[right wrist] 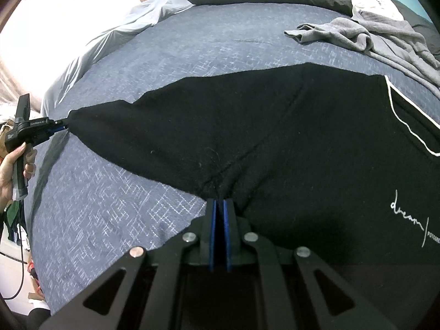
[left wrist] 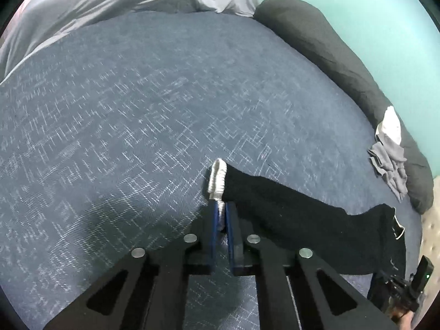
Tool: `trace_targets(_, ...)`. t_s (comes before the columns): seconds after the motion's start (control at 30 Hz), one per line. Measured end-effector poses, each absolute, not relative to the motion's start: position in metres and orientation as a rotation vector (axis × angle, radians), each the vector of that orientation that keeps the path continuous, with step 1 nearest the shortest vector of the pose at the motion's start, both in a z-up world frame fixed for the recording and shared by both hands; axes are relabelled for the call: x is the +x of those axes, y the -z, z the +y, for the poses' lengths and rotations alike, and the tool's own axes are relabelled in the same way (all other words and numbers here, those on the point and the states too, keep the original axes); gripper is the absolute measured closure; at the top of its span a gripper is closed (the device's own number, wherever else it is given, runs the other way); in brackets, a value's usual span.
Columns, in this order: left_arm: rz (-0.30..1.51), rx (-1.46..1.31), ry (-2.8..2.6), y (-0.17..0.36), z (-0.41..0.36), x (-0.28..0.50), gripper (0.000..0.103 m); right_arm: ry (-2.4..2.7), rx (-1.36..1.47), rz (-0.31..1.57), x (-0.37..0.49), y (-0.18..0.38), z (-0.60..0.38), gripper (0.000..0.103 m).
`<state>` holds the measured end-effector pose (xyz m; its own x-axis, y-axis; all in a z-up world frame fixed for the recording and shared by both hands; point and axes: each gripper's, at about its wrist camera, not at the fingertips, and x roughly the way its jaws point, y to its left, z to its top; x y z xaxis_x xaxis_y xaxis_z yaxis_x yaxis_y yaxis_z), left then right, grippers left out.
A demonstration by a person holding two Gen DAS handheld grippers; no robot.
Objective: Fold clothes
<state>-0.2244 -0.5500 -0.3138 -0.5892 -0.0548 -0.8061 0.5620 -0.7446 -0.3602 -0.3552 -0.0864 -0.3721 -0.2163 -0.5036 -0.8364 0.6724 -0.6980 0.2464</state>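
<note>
From the left wrist view, we see our left tool clamped shut on the white ribbed cuff of a black sweatshirt that lies on the blue patterned bed cover. Its sleeve runs as a long band from the cuff rightward and nearer, toward the body of the garment. Beyond it a dark pillow lies along the far right edge of the bed, with a crumpled grey garment against it

Across in the right wrist view, our right tool is closed tight, pinching the black fabric where the sleeve meets the body, near the underarm seam; the cloth puckers at the blue pads. The sleeve stretches taut away to the left, tapering to the other tool, held in a hand at the bed's left edge. So the sleeve's long axis runs left to right, cuff pointing left. White lettering shows on the chest at right

We judge the step in hand to be drawing the sleeve out straight. Next we should carry the cuff across the body, keeping the armpit pinned, so the sleeve lies flat
</note>
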Motion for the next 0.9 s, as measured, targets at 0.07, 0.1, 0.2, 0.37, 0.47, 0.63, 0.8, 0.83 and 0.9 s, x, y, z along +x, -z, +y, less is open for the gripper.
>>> trace_targets(0.07, 0.842, 1.180, 2.365, 0.308, -0.550, -0.224, 0.097, 1.980, 1.273, 0.216, -0.355, 0.372, -0.086, 0.098)
trace_targets(0.1, 0.837, 1.188, 2.366, 0.304, -0.549, -0.223, 0.097, 1.979, 1.273, 0.216, -0.355, 0.371, -0.086, 0.098)
trace_targets(0.2, 0.818, 1.233, 2.359, 0.300, -0.546, -0.219, 0.098, 1.979, 1.275, 0.214, -0.356, 0.371, -0.086, 0.098)
trace_targets(0.37, 0.816, 1.318, 2.286, 0.319, -0.548, -0.213, 0.097, 1.984, 1.287, 0.183, -0.358, 0.372, -0.085, 0.098)
trace_targets(0.47, 0.826, 1.297, 2.274, 0.330, -0.551, -0.216, 0.097, 1.986, 1.300, 0.156, -0.359, 0.371, -0.084, 0.098)
trace_targets(0.63, 0.821, 1.276, 2.265, 0.331, -0.547, -0.216, 0.094, 1.987, 1.312, 0.109, -0.359, 0.364, -0.078, 0.091)
trace_targets(0.8, 0.801, 1.232, 2.252, 0.312, -0.537, -0.200, 0.095, 2.003, 1.320, 0.002, -0.360, 0.352, -0.052, 0.070)
trace_targets(0.83, 0.799, 1.220, 2.253, 0.308, -0.534, -0.196, 0.095, 2.002, 1.318, -0.033, -0.358, 0.347, -0.041, 0.069)
trace_targets(0.9, 0.795, 1.204, 2.264, 0.296, -0.527, -0.189, 0.095, 2.012, 1.308, -0.058, -0.354, 0.338, -0.026, 0.069)
